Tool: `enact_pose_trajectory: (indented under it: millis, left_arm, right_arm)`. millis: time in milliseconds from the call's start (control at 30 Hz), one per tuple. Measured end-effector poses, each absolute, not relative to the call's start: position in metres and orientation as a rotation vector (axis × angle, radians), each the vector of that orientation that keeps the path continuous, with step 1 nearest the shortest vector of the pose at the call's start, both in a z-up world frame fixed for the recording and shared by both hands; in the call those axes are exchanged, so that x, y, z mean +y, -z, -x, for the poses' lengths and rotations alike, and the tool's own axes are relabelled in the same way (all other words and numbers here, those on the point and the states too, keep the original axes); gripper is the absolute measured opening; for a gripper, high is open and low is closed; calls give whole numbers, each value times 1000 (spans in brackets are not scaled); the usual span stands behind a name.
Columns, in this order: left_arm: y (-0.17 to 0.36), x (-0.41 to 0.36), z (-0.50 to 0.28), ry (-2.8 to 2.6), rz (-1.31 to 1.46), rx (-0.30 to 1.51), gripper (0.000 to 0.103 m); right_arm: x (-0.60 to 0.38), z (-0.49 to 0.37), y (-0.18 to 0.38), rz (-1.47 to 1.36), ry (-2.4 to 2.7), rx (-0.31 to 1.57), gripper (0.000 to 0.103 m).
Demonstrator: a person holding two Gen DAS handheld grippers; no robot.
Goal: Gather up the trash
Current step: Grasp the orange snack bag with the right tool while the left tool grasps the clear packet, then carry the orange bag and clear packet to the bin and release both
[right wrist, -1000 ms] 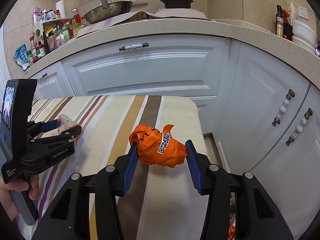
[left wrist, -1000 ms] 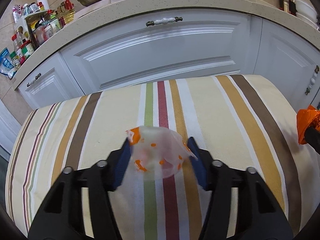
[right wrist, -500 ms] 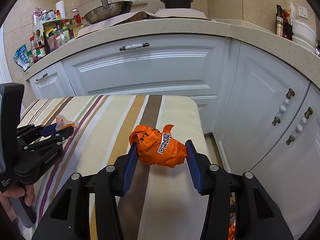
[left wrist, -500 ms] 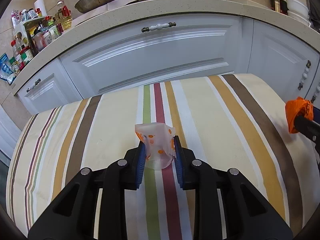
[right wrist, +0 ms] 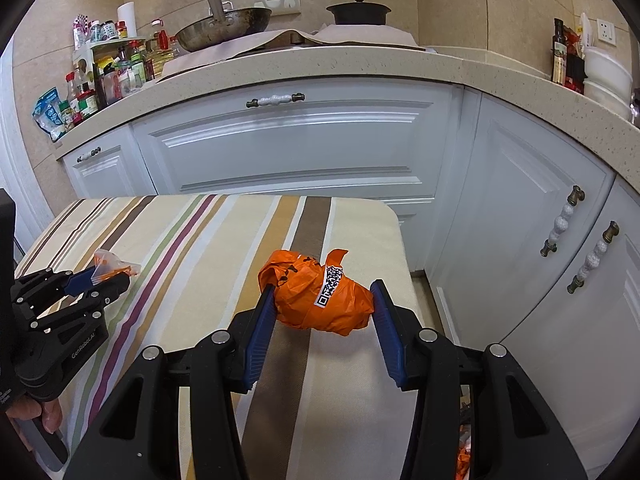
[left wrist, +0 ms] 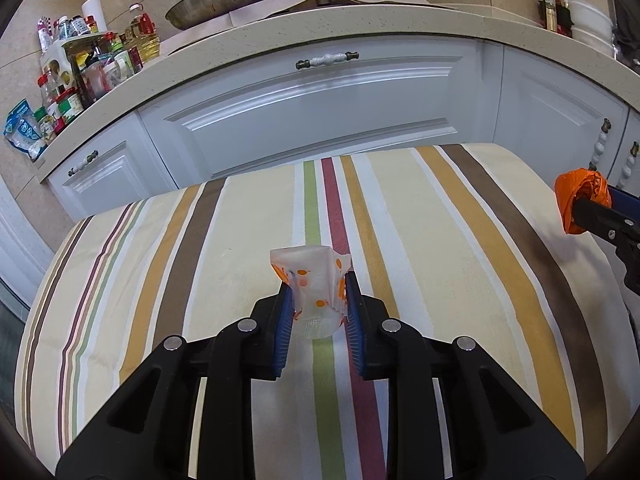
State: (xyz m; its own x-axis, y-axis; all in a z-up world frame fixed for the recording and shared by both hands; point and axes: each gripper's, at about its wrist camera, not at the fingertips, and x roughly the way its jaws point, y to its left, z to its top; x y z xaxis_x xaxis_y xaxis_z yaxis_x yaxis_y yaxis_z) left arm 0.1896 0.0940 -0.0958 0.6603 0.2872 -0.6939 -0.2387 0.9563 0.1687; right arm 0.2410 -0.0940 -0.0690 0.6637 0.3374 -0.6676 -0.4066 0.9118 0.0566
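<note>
My left gripper point(left wrist: 316, 312) is pinching a crinkled, translucent wrapper point(left wrist: 314, 280) with orange dots between its ribbed blue pads, above the striped cloth point(left wrist: 440, 264). My right gripper point(right wrist: 322, 308) is clamping a crumpled orange plastic bundle point(right wrist: 316, 300), jaws partway apart.

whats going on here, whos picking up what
A person holds a gripper in each hand over a striped tablecloth in a kitchen. The left gripper is clamped on a crumpled translucent wrapper with orange dots. The right gripper is closed on a balled-up orange bag with a QR label, near the table's right edge. Both pieces of trash are gripped; no bin is clearly in view.
</note>
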Motion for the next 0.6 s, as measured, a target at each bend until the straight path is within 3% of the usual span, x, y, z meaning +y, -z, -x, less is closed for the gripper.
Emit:
enact_pose_trajectory:
  millis: [600]
  left_arm:
    - [75, 91, -130, -298, -40, 750, 23]
  right_arm:
    - [-98, -185, 51, 116, -395, 716, 47]
